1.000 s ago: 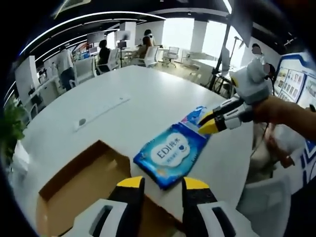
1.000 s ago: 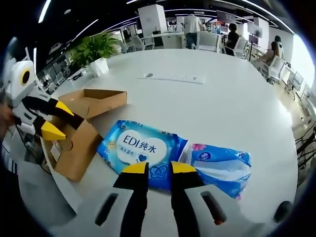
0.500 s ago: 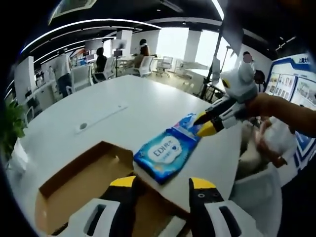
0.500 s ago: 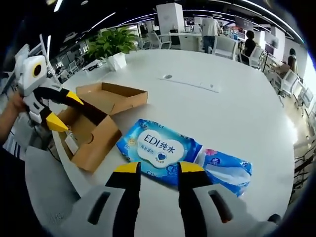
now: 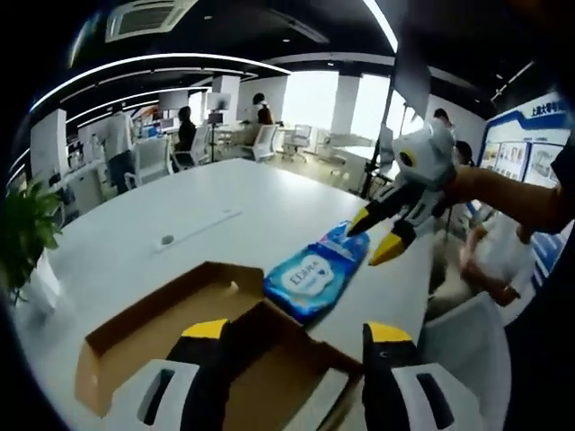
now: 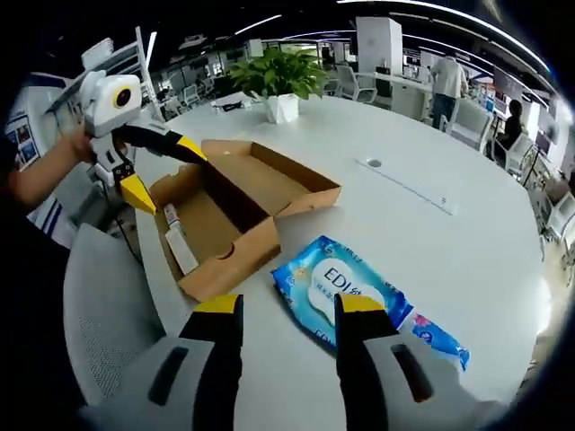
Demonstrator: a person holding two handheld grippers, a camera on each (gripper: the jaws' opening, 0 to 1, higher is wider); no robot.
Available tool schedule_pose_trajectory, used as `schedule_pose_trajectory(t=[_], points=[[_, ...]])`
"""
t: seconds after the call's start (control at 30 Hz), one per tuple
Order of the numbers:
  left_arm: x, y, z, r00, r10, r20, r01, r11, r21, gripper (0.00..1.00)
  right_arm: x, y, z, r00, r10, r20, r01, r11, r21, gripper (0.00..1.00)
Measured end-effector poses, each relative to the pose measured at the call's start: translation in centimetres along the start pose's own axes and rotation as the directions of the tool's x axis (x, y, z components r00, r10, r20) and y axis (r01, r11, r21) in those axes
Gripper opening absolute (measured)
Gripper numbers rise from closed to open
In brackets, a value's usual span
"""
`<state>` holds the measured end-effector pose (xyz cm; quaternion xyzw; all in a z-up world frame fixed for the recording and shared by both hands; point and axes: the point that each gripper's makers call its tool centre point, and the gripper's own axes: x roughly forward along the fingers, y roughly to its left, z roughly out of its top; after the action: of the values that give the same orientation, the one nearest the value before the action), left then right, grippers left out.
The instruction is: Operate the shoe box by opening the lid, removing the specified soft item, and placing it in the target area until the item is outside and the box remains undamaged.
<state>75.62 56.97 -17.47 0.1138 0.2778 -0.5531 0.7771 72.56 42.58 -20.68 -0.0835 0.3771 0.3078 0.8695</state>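
An open cardboard shoe box [image 6: 235, 208] lies on the white table [image 6: 422, 224], its lid folded back; the box [image 5: 180, 341] sits just under my left gripper [image 5: 295, 330], which is open and empty. A blue wet-wipe pack [image 6: 344, 293] lies flat on the table beside the box, with a second blue tissue pack [image 6: 437, 338] at its far end. My right gripper [image 6: 285, 307] hovers open above the wipe pack, holding nothing. The wipe pack [image 5: 310, 277] lies beyond the box, below the right gripper [image 5: 375, 235]. The left gripper [image 6: 160, 167] hangs over the box's near corner.
A potted plant [image 6: 279, 76] stands at the table's far side. A flat white strip [image 6: 415, 185] lies on the tabletop. Grey chairs [image 6: 99, 305] ring the table edge. People sit at desks [image 5: 184, 117] in the background office.
Both grippers have pulled back and up from the table, so the box and packs look smaller. The wipe pack stays where it lay. Both jaws have spread a little wider.
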Motion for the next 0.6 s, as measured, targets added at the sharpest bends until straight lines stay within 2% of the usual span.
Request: schedule_pose_trajectory(t=[0.17,0.4,0.6], points=[[-1.7,0.4,-0.3,0.999,0.02,0.027,-0.02,1.0,0.012,0.66,0.5,1.4,0.9,0.999,0.047,-0.016,-0.048,0.997,-0.067,0.4],[-3.7,0.8,-1.2,0.999,0.03,0.039,-0.032,0.999,0.03,0.73,1.5,3.6,1.9,0.992,0.118,-0.048,-0.124,0.98,-0.159,0.42],[-5.0,0.7,-2.2,0.998,0.045,0.031,-0.046,0.998,0.045,0.79,2.7,5.4,2.3,0.977,0.188,-0.101,-0.208,0.941,-0.268,0.46]])
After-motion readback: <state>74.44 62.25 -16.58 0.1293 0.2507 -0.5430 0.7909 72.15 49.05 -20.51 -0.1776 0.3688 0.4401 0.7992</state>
